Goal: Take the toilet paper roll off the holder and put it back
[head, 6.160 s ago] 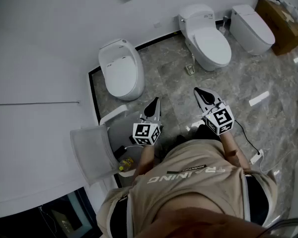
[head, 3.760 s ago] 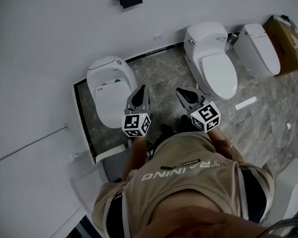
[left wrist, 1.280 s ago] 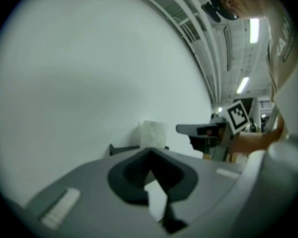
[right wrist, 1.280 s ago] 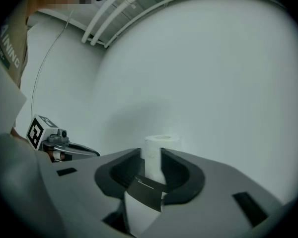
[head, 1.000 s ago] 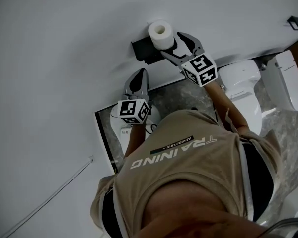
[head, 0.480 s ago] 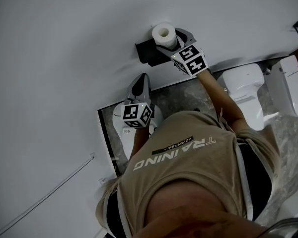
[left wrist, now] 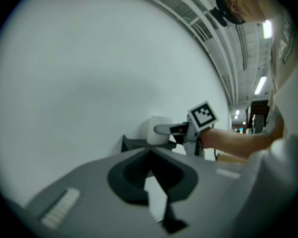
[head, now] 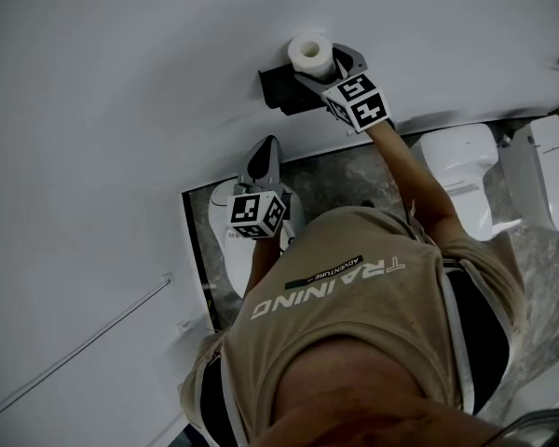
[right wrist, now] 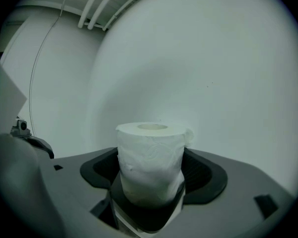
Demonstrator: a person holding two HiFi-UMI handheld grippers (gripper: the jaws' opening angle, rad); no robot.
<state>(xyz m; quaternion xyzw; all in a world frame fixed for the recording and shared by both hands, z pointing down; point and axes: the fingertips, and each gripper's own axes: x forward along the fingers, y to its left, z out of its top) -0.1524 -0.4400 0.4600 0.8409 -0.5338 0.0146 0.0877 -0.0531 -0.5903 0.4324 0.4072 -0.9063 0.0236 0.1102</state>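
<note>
Right gripper point(head: 319, 63) higher, fingers point(head: 347, 61) around roll point(head: 308, 50)

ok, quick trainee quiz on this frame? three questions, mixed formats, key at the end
1. True or false: the left gripper is shut, with nothing between its jaws.
2. The white toilet paper roll on the black wall-mounted holder is: A) upright, core hole facing up; B) lying on its side; C) hanging from a bar.
3. Fill in: the right gripper is closed on the ____.

Key: 1 true; 2 A; 3 toilet paper roll.
</note>
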